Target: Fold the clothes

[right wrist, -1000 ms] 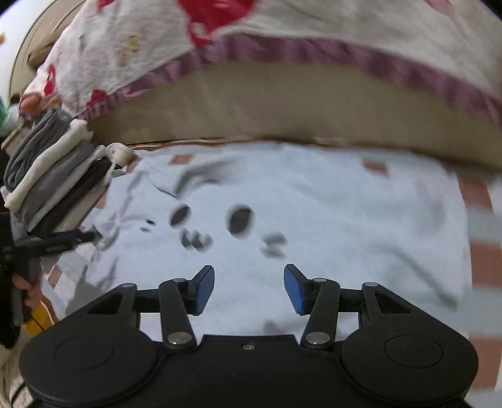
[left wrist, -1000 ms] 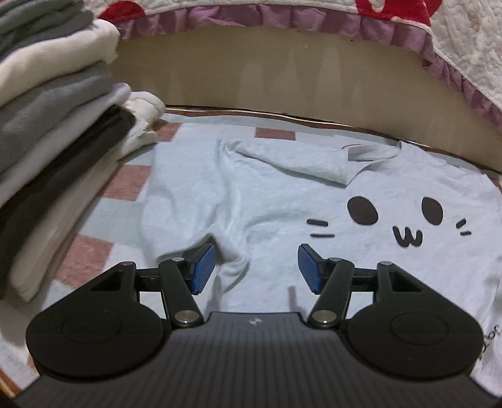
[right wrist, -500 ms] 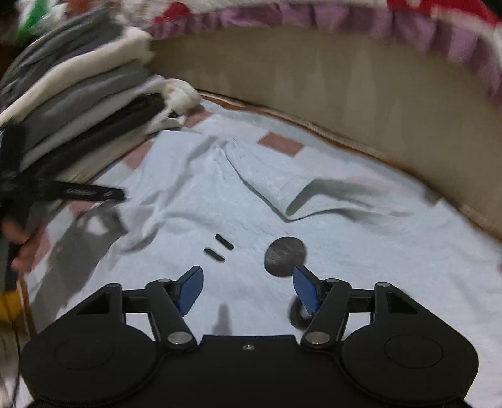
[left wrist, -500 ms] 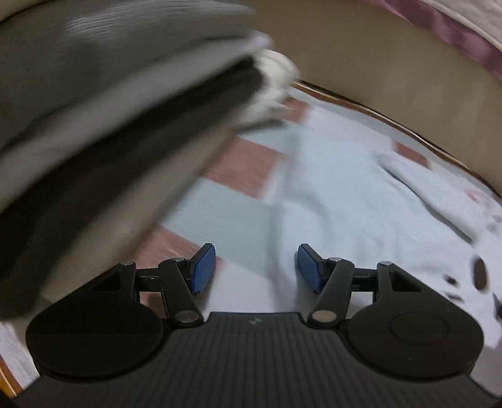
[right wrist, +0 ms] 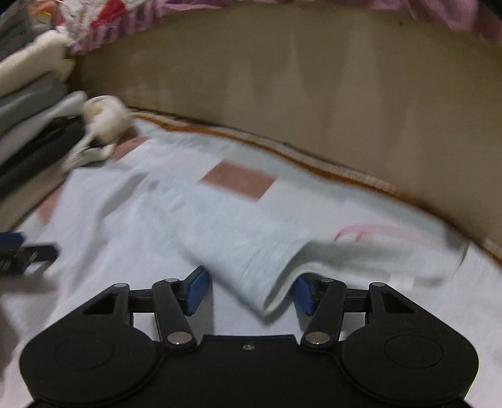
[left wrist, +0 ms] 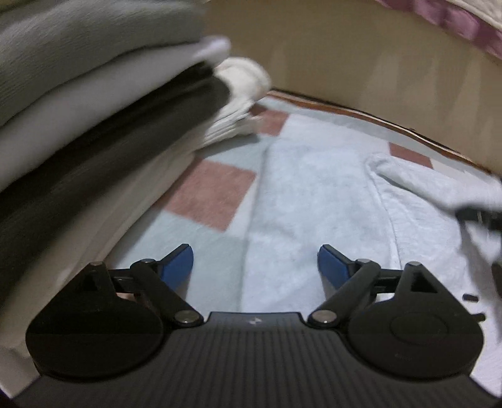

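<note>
A pale blue shirt (left wrist: 313, 194) lies flat on a checked blanket (left wrist: 213, 194). My left gripper (left wrist: 254, 266) hangs low over the shirt's left edge. Its jaws are opening and no cloth is pinched between its blue pads. In the right wrist view the same shirt (right wrist: 131, 226) shows a sleeve (right wrist: 251, 251) folded across it. The sleeve's cuff end lies between the pads of my right gripper (right wrist: 249, 293). That gripper is open, its left pad clear of the cloth and its right pad partly hidden behind the cuff. The left gripper (right wrist: 18, 251) shows at that view's left edge.
A tall stack of folded clothes (left wrist: 78, 125) in grey, white and black stands close on the left, also seen from the right wrist (right wrist: 31, 125). A beige bed side (left wrist: 345, 62) rises behind the blanket, with a purple-trimmed quilt (left wrist: 464, 25) hanging over it.
Both grippers have swung left and down towards the shirt's sleeve side by the stack. The left jaws stand wider than before. The right gripper now has the folded cuff between its pads.
</note>
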`<action>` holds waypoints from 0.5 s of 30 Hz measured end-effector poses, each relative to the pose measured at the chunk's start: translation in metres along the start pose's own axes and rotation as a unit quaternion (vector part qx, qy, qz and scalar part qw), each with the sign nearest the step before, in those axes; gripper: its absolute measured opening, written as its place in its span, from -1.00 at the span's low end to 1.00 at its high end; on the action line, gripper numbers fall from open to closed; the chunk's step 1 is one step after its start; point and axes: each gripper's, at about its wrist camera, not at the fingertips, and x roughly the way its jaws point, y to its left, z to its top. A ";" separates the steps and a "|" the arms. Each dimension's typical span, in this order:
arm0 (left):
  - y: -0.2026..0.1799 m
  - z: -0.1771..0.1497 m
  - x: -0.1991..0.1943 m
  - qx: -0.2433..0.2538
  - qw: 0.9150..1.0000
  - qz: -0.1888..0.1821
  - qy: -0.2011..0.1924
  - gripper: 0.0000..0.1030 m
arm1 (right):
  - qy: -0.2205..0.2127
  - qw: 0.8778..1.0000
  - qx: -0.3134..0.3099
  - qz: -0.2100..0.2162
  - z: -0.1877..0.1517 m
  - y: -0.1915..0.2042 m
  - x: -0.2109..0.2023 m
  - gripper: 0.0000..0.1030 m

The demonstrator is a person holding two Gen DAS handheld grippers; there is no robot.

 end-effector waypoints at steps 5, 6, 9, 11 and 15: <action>-0.014 0.020 -0.035 0.033 0.993 0.003 -0.109 -0.96 | -0.003 0.998 -0.030 -0.055 0.030 -0.020 0.016 -0.18; -0.014 0.027 -0.051 0.043 0.988 0.013 -0.147 -0.96 | -0.004 0.998 -0.034 -0.054 0.036 -0.025 0.016 -0.37; -0.017 0.030 -0.059 0.071 0.981 0.058 -0.170 -0.94 | 0.003 1.000 -0.012 -0.024 0.052 -0.046 0.006 -0.91; -0.017 0.025 -0.039 0.073 0.983 0.107 -0.133 -0.84 | -0.018 0.999 0.023 -0.029 0.048 -0.061 -0.012 -0.80; 0.011 0.019 -0.005 0.014 0.993 0.109 -0.044 -0.84 | -0.040 0.995 0.081 -0.052 0.020 -0.106 -0.047 -0.45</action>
